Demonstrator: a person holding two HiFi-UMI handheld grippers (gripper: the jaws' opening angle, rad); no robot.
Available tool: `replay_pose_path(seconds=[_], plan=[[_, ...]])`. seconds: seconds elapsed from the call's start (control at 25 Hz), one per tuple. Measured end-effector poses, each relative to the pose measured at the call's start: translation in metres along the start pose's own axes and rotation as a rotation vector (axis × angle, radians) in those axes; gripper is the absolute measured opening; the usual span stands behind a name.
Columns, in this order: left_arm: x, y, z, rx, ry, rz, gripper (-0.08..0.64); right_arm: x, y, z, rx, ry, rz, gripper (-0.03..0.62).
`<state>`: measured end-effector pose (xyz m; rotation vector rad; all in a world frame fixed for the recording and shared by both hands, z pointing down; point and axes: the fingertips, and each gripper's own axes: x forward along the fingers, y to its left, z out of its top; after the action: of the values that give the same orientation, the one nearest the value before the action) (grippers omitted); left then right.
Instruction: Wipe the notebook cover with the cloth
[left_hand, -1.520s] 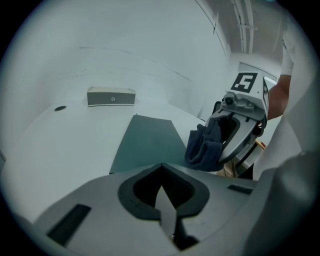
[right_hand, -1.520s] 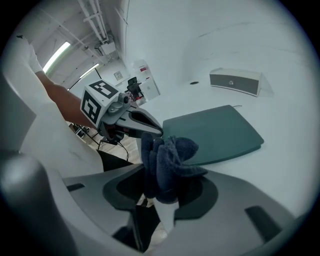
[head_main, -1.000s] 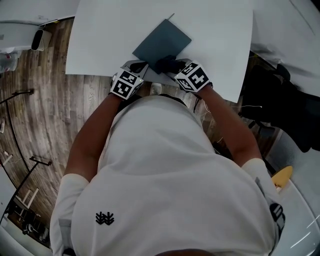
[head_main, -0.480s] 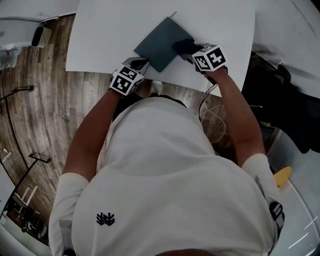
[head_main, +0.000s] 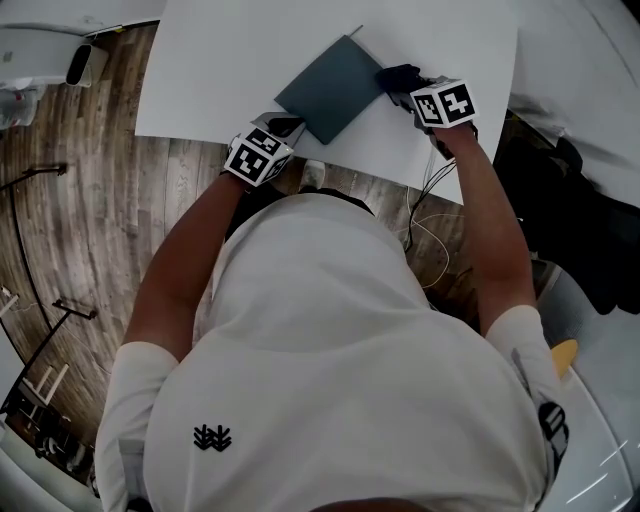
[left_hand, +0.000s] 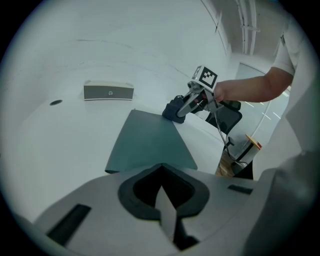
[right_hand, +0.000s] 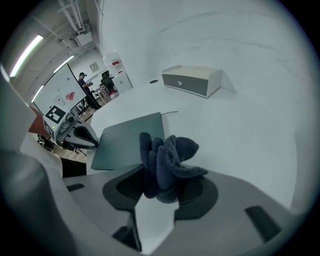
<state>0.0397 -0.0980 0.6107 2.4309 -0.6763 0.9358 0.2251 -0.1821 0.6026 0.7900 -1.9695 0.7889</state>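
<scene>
A dark teal notebook (head_main: 335, 88) lies flat and closed on the white table (head_main: 220, 70). My right gripper (head_main: 408, 84) is shut on a bunched dark blue cloth (right_hand: 167, 160). It holds the cloth just off the notebook's right edge, low over the table. In the right gripper view the notebook (right_hand: 130, 140) lies ahead and to the left of the cloth. My left gripper (head_main: 283, 127) sits at the notebook's near corner, jaws together, with nothing seen between them. The left gripper view shows the notebook (left_hand: 150, 145) ahead and the right gripper (left_hand: 182, 111) with the cloth (left_hand: 173, 109) at its far corner.
A white box (left_hand: 108, 91) stands on the table beyond the notebook, with a small dark hole (left_hand: 55, 102) to its left. The table's near edge (head_main: 300, 158) runs just in front of my grippers. Wooden floor (head_main: 90, 230) lies below, and cables (head_main: 425, 215) hang at the right.
My right gripper has carried the cloth from the notebook's near corner across the cover and off its right edge. The left gripper has stayed at the near corner.
</scene>
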Motion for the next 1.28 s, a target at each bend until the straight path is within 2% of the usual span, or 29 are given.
replay_pose_path(seconds=[0.2,0.56,0.76,1.04,1.28], plan=[[0.0,0.002,-0.001,0.002,0.008,-0.002,0.006,-0.002,0.032,0.007,-0.045,0.004,0.037,0.16],[0.0,0.001,0.0,0.014,0.003,-0.007,0.006,0.017,0.134,0.01,-0.16,0.04,0.22,0.16],[0.002,0.001,0.0,0.02,-0.001,-0.003,0.006,0.032,0.17,0.013,-0.183,0.056,0.288,0.16],[0.0,0.002,-0.002,0.032,0.001,0.011,0.006,0.046,0.175,0.019,-0.144,0.07,0.336,0.16],[-0.001,0.002,-0.001,0.03,0.0,0.01,0.006,0.043,0.139,0.025,-0.101,0.072,0.296,0.16]])
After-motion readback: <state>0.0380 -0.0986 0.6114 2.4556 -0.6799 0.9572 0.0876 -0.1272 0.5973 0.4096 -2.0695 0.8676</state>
